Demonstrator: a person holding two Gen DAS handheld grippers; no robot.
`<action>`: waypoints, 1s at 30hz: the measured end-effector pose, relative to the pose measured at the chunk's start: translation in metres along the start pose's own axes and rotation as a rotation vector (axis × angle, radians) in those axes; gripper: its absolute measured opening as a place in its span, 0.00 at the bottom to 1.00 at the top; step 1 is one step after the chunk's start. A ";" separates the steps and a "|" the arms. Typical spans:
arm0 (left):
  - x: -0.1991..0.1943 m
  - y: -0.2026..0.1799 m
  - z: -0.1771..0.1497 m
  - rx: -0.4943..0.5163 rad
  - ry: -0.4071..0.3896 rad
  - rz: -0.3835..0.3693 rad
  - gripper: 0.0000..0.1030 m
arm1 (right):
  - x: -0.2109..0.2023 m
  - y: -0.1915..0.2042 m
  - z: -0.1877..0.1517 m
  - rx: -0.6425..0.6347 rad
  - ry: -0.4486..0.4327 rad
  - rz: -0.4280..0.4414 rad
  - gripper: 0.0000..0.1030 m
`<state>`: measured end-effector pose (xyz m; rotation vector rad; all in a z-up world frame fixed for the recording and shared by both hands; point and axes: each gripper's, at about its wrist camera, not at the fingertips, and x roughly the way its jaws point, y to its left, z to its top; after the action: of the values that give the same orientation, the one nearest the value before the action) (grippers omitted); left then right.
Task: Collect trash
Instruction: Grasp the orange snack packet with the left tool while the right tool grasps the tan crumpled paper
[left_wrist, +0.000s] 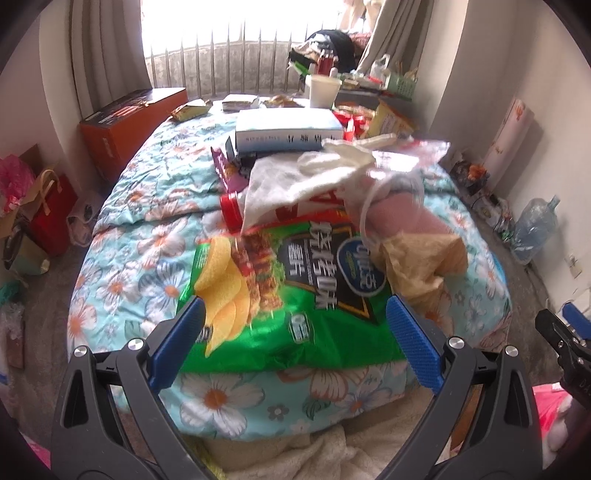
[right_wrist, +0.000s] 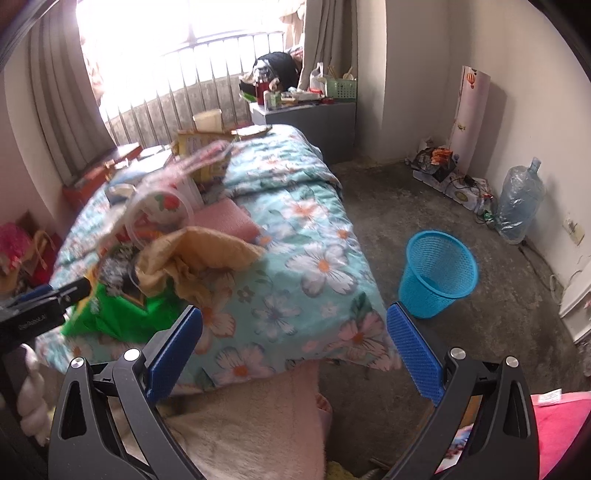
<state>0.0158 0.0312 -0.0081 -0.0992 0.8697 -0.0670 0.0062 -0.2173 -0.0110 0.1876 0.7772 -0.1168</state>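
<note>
A green chip bag (left_wrist: 295, 295) lies on the floral bed near the front edge, under white crumpled plastic (left_wrist: 295, 177), a tan paper wad (left_wrist: 417, 262) and a pink sponge-like piece (left_wrist: 399, 218). My left gripper (left_wrist: 295, 347) is open, its blue pads on either side of the bag's near end. My right gripper (right_wrist: 295, 350) is open and empty over the bed's front corner. The same pile shows in the right wrist view: green bag (right_wrist: 118, 310), tan wad (right_wrist: 199, 258), a clear cup (right_wrist: 162, 206). A blue mesh bin (right_wrist: 437, 273) stands on the floor to the right of the bed.
A thick white book (left_wrist: 288, 129), a paper cup (left_wrist: 323, 90), snack packets (left_wrist: 190, 110) and a yellow box (left_wrist: 391, 118) lie further back on the bed (left_wrist: 147, 184). An orange box (left_wrist: 125, 122) and bags stand left. A water jug (right_wrist: 521, 199) and a grey cabinet (right_wrist: 314, 125) stand by the walls.
</note>
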 end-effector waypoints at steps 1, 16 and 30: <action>0.000 0.005 0.002 -0.005 -0.026 -0.022 0.92 | 0.001 0.000 0.002 0.020 -0.031 0.025 0.94; -0.004 0.044 0.034 0.122 -0.347 -0.189 0.91 | 0.066 0.029 0.033 0.196 0.103 0.379 0.86; 0.045 0.009 0.062 0.378 -0.209 -0.257 0.50 | 0.109 0.003 0.021 0.458 0.211 0.554 0.83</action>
<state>0.0925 0.0391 -0.0040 0.1351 0.6191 -0.4521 0.0977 -0.2225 -0.0729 0.8519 0.8743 0.2577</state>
